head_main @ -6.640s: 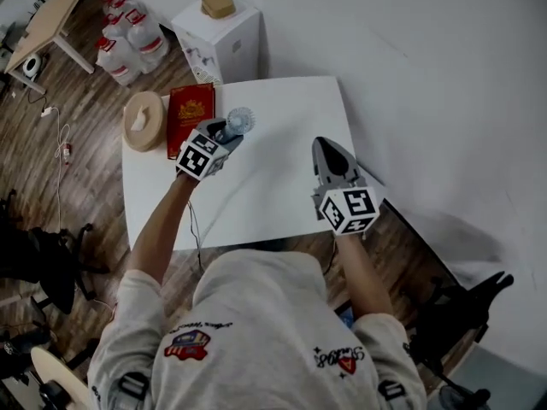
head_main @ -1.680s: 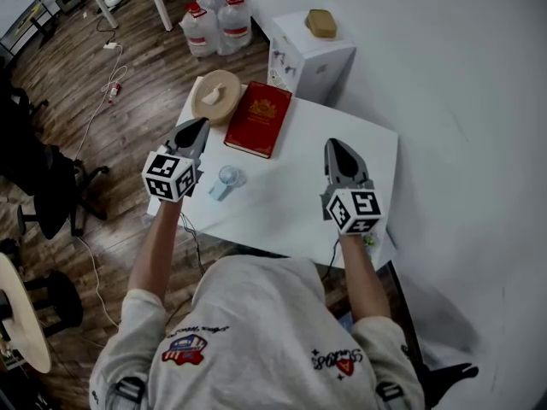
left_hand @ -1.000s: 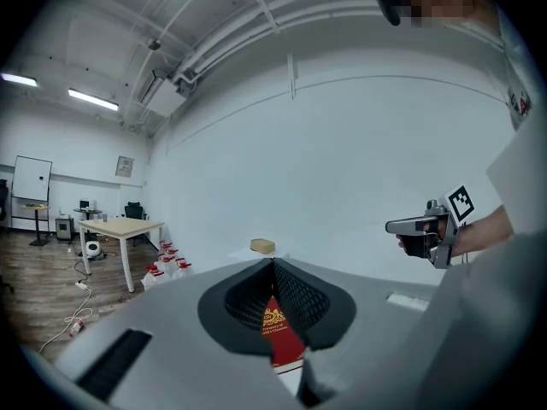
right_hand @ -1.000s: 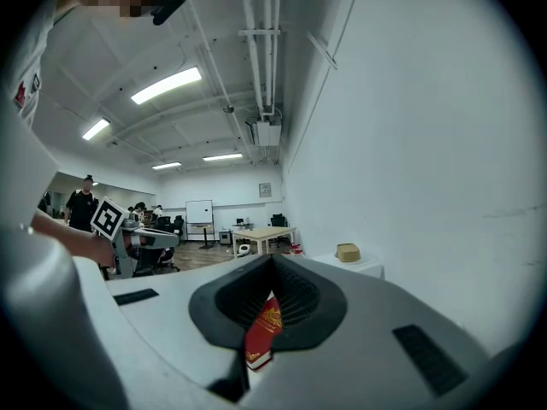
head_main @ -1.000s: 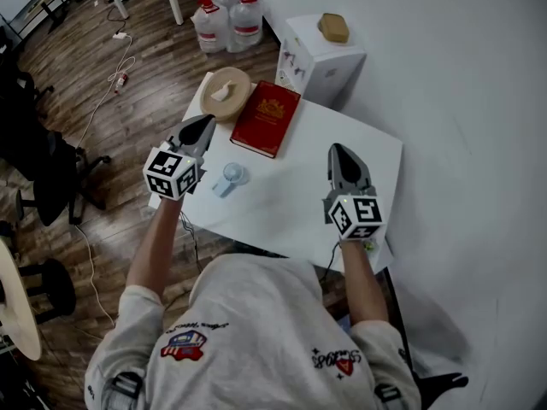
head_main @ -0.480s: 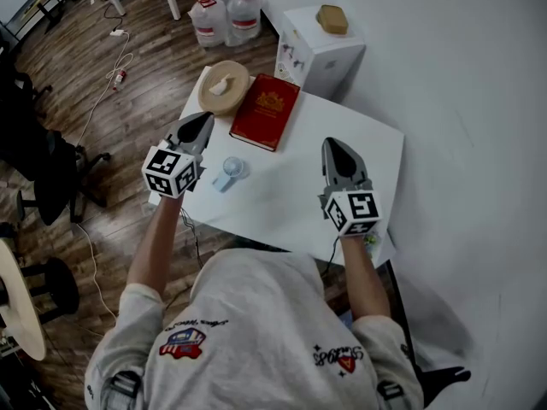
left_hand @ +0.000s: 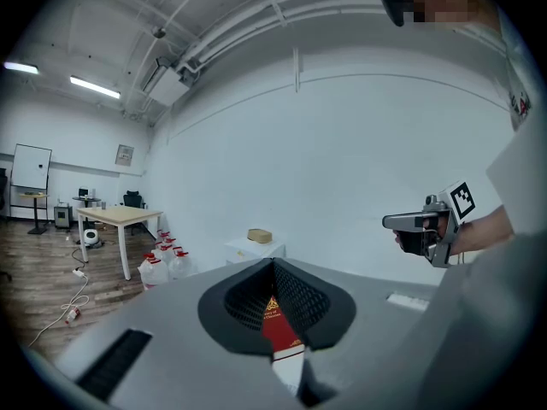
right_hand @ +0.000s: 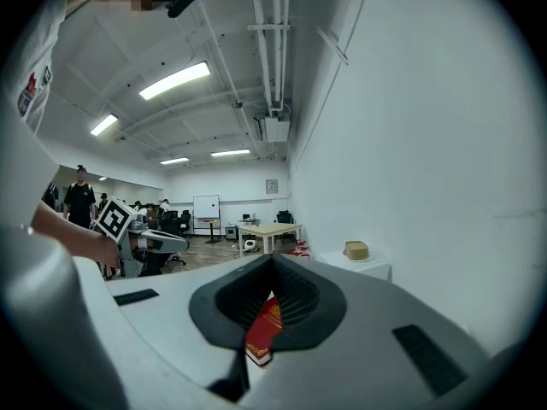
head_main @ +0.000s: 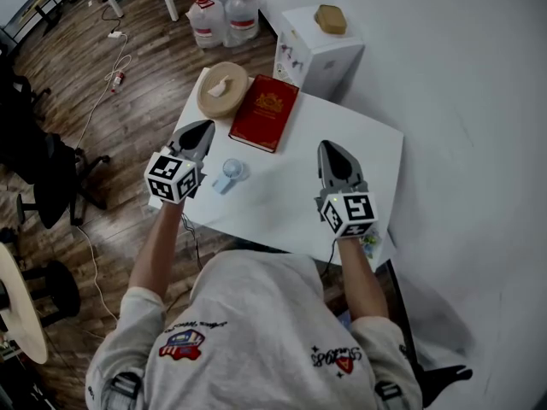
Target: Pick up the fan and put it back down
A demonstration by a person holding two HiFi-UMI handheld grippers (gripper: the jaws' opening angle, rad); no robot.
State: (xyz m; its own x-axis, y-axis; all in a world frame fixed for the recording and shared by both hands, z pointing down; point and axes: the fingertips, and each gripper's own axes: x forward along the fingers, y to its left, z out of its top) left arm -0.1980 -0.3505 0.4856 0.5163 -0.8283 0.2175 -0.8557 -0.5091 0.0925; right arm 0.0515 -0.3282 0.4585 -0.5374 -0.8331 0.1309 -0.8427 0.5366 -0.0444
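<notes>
So the fan [head_main: 229, 174] is back down. A few seconds ago the left hand-held gripper [head_main: 203, 130] had it clamped and up by the red book [head_main: 266, 112]. Now it lies on its side on the white bench [head_main: 367, 152], near the front-left edge, just right of that gripper and not touching it. In the last second or so nothing has really shifted: the fan sits in the same spot and both hands just hover. My read is that the pick-up-and-put-down is basically done, and all that's left is maybe backing the hands off.

Left hand-held gripper: jaws fully together, nothing in them. The right hand-held gripper [head_main: 330, 149] is the same, pinched closed and empty, hanging over the right part of the bench well away from the fan.

The views split up oddly. Only the head view shows the fan at all. Both gripper views point nearly level across the room, so the fan sits below their sight. All you get past the closed jaws is a sliver of the red book, plus the opposite gripper off to the side. They're what settles the jaw state though, since from above you can't really judge the tips.
</notes>
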